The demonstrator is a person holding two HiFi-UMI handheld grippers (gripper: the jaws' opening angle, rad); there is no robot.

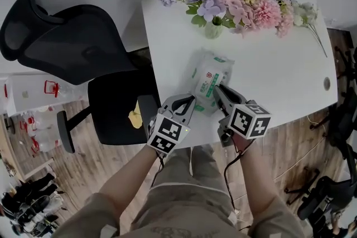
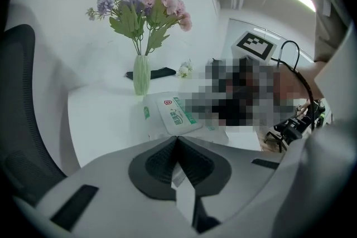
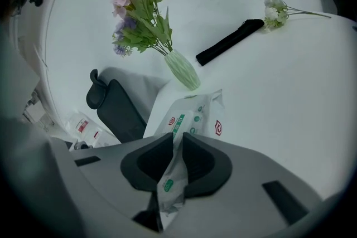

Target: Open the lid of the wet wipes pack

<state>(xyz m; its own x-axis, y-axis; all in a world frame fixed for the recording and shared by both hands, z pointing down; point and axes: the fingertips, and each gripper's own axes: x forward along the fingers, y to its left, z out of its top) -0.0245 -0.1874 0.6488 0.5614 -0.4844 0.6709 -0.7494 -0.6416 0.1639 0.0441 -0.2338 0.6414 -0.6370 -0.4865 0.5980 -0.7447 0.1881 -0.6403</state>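
Observation:
A white wet wipes pack (image 1: 212, 76) with a green-edged lid label (image 2: 177, 113) lies on the white table (image 1: 279, 75), near its front-left edge. Both grippers meet at the pack's near end. My right gripper (image 1: 218, 91) is shut on the crinkled end film of the pack (image 3: 189, 114), which runs back between its pads (image 3: 198, 164). My left gripper (image 1: 187, 104) sits at the near-left corner with its jaw tips together (image 2: 177, 139). A thin white strip of the pack's edge shows pinched between its pads. The lid lies flat and closed.
A green vase of pink and purple flowers (image 1: 212, 28) stands just behind the pack. A black flat object (image 3: 228, 42) and a small white sprig (image 3: 276, 11) lie at the table's far side. A black office chair (image 1: 72, 42) stands left of the table edge.

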